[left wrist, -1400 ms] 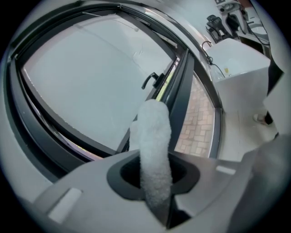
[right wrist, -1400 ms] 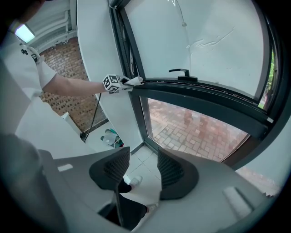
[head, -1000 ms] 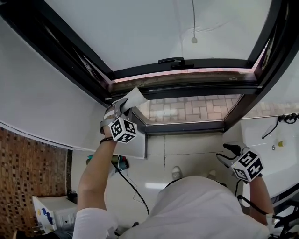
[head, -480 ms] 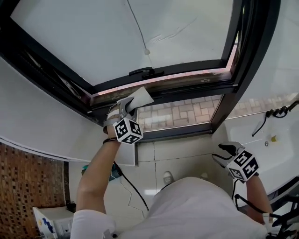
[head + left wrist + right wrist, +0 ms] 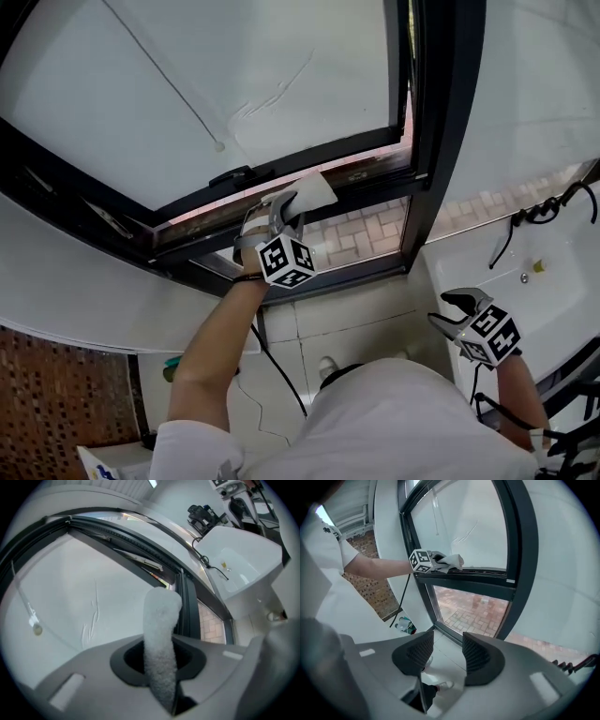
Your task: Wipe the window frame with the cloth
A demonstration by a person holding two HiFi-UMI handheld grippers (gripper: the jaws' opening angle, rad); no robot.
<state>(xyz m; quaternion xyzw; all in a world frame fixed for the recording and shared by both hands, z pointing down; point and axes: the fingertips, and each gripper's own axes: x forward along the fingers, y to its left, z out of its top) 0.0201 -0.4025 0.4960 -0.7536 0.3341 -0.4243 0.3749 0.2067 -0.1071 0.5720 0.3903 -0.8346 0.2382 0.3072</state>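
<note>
A white fluffy cloth [image 5: 311,190] [image 5: 161,639] [image 5: 453,560] is clamped in my left gripper [image 5: 285,208], which presses it against the black window frame's [image 5: 370,178] horizontal middle rail, near the vertical post [image 5: 441,112]. In the left gripper view the cloth stands up between the shut jaws. My right gripper [image 5: 461,312] hangs low at the right, away from the window, jaws open with nothing between them; its own view [image 5: 447,652] looks toward the frame's [image 5: 464,579] lower pane.
A frosted upper pane [image 5: 187,84] with a hanging pull cord [image 5: 217,145] fills the top. Brick paving [image 5: 361,232] shows through the lower pane. A white basin [image 5: 534,281] with a black tap [image 5: 534,212] stands at the right. A black cable [image 5: 277,361] runs down the tiled wall.
My left gripper has slid the cloth rightward along the horizontal rail toward the vertical post. The head view has swung with it. The right gripper has stayed low and open.
</note>
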